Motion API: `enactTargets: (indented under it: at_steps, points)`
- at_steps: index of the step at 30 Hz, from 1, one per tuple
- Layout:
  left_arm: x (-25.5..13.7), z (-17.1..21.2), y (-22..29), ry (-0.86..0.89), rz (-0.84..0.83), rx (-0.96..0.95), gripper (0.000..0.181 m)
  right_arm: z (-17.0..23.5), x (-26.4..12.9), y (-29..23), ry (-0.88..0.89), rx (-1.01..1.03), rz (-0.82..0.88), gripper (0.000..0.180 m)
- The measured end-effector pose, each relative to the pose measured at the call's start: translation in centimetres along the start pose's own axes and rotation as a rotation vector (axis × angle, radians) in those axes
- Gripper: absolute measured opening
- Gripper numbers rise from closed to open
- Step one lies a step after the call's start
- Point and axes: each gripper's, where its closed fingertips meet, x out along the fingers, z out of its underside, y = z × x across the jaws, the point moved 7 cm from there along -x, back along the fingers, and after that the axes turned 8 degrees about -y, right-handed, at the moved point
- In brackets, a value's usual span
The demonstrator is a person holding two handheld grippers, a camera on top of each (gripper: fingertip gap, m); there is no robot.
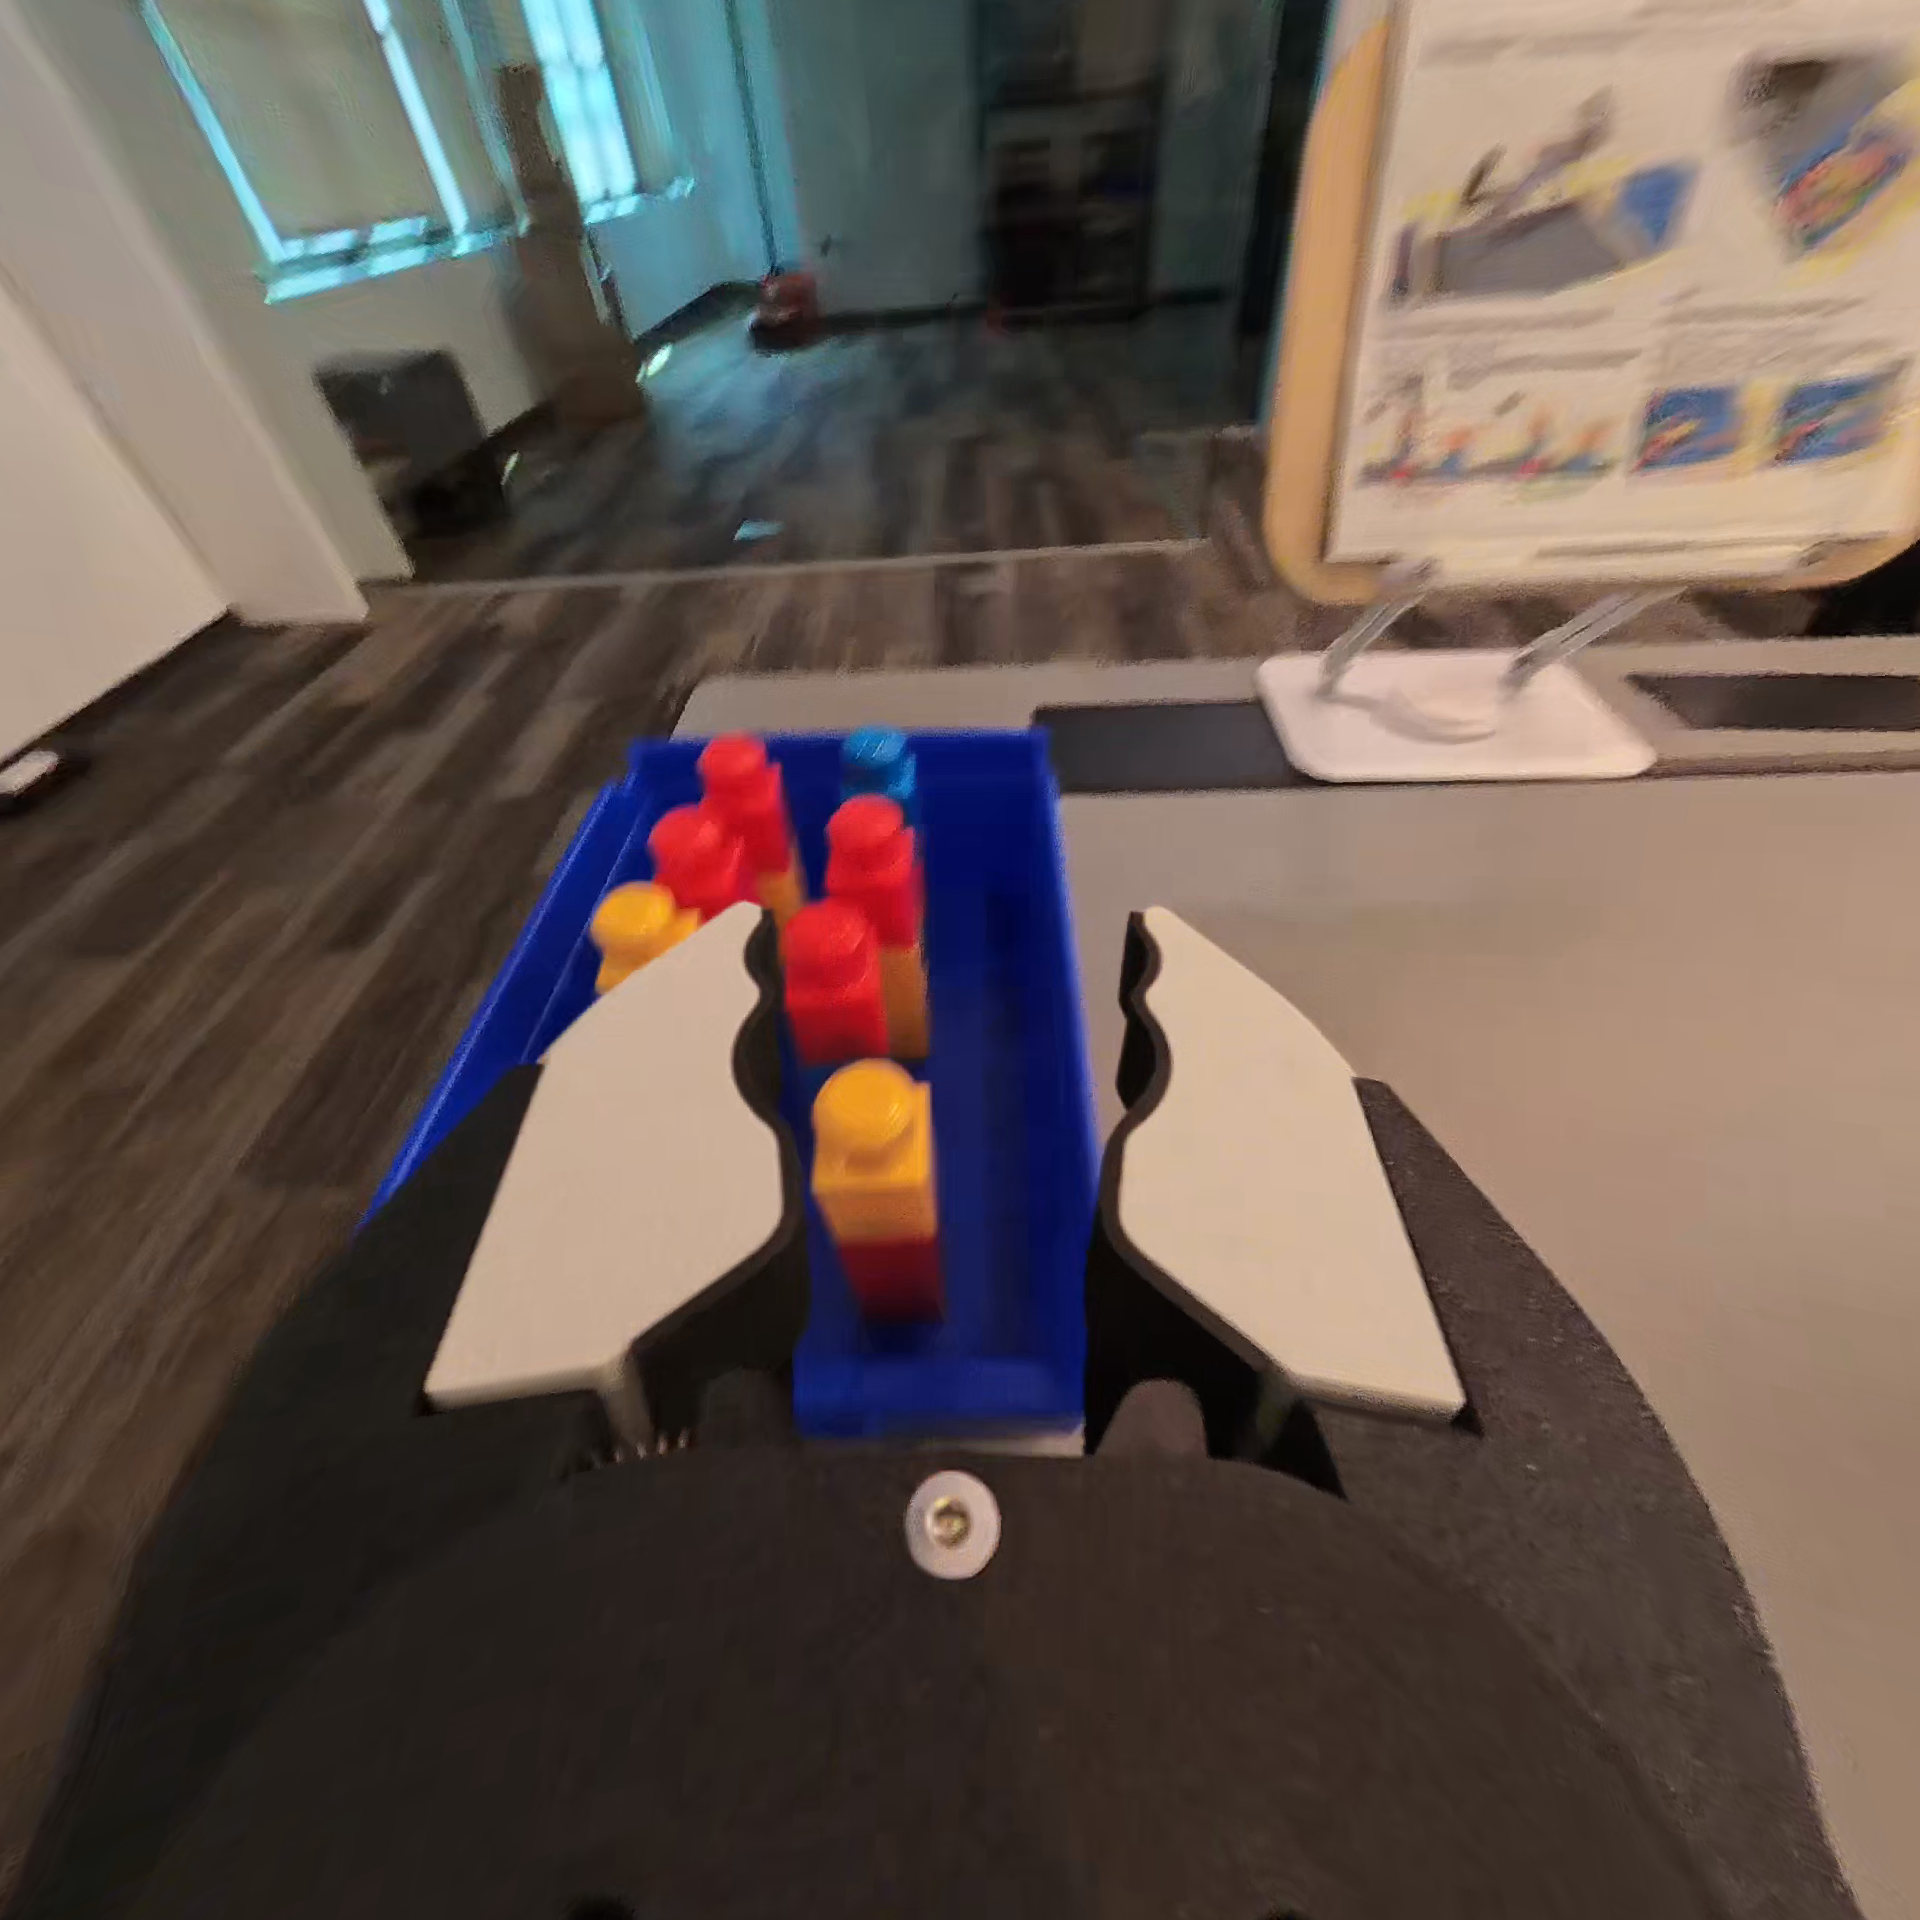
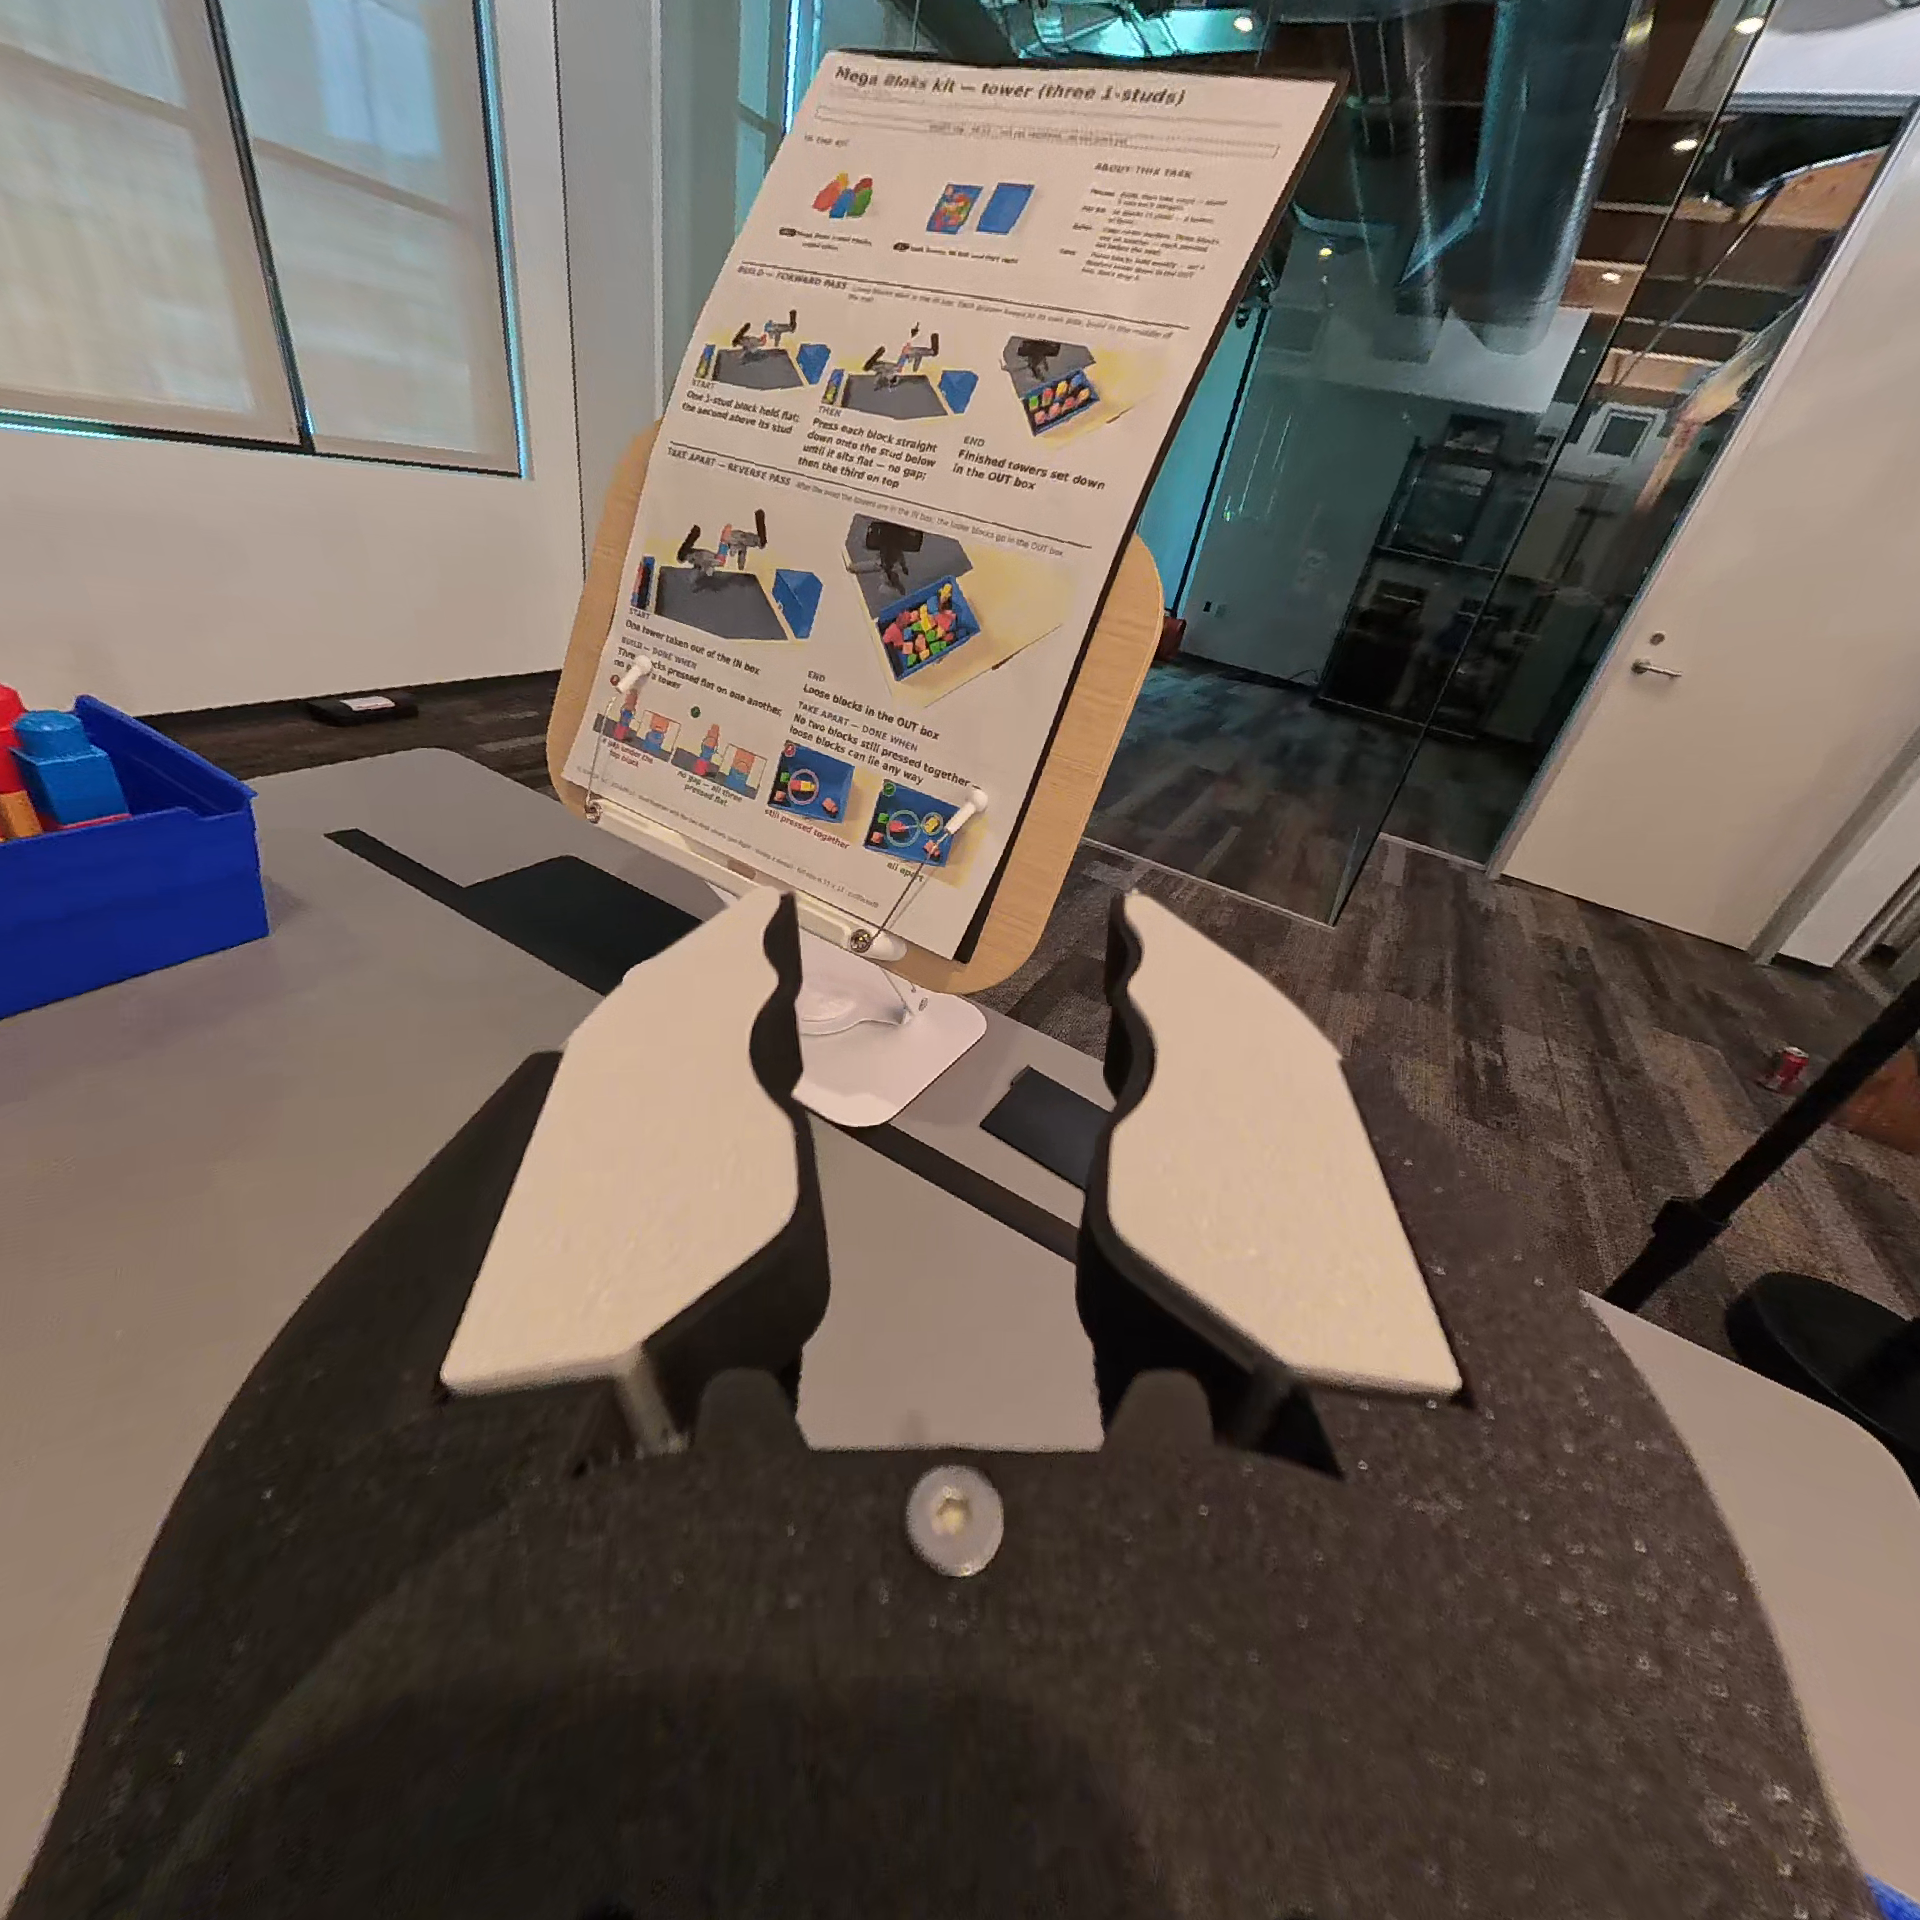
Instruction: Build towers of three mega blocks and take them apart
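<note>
In the left wrist view a blue box (image 1: 997, 997) stands at the table's left edge with several upright block towers in it. The nearest tower (image 1: 878, 1184) has a yellow block on top and a red one under it. Behind it stand red-topped towers (image 1: 836, 982), a yellow-topped one (image 1: 634, 930) and a blue-topped one (image 1: 878, 758). My left gripper (image 1: 948, 935) is open and empty, above the box, with the nearest tower between its fingers' lines. My right gripper (image 2: 948, 925) is open and empty over the bare grey table (image 2: 208, 1143). The box (image 2: 135, 883) shows at the far left of the right wrist view.
An instruction sheet on a wooden board (image 2: 914, 499) stands on a white stand (image 2: 883, 1049) at the table's far edge; it also shows in the left wrist view (image 1: 1621, 291). Black strips (image 2: 561, 904) lie along that edge. A black tripod leg (image 2: 1766, 1153) stands right of the table. One gripper's finger ends stand about 55 centimetres off the other's.
</note>
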Motion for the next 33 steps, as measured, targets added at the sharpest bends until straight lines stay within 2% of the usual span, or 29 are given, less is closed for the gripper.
enactTargets:
  at_steps: [2, 5, 9, 14, 21, 24, 29, 33]
  points:
    - [1.2, 2.6, -1.4, -0.078, -0.038, -0.024, 0.075, 0.2, 0.0, 0.0, -0.014, -0.003, -0.004, 0.055]
    - [3.1, 5.7, -2.5, -0.190, -0.078, -0.031, 0.084, 0.4, -0.1, 0.1, -0.039, -0.003, -0.005, 0.057]
    - [4.6, 7.6, -2.0, -0.217, -0.008, -0.091, 0.083, 0.7, -0.3, 0.5, -0.046, 0.004, 0.000, 0.057]
    - [6.7, 9.4, -2.2, -0.335, -0.050, -0.058, 0.078, 1.0, -0.5, 0.8, -0.057, 0.020, -0.011, 0.056]
    - [8.7, 10.7, -2.5, -0.460, -0.090, -0.048, 0.072, 1.8, -0.3, 1.4, -0.092, 0.035, -0.009, 0.056]
    - [9.0, 10.7, -2.5, -0.463, -0.041, -0.081, 0.041, 2.0, -0.2, 1.5, -0.110, 0.023, -0.002, 0.055]
    - [8.7, 10.5, -3.1, -0.491, -0.032, -0.032, 0.041, 2.1, -0.2, 1.5, -0.125, 0.007, -0.005, 0.055]
    - [5.1, 7.0, -3.4, -0.331, -0.040, -0.055, 0.041, 1.7, -0.6, 1.6, -0.111, 0.001, 0.001, 0.055]
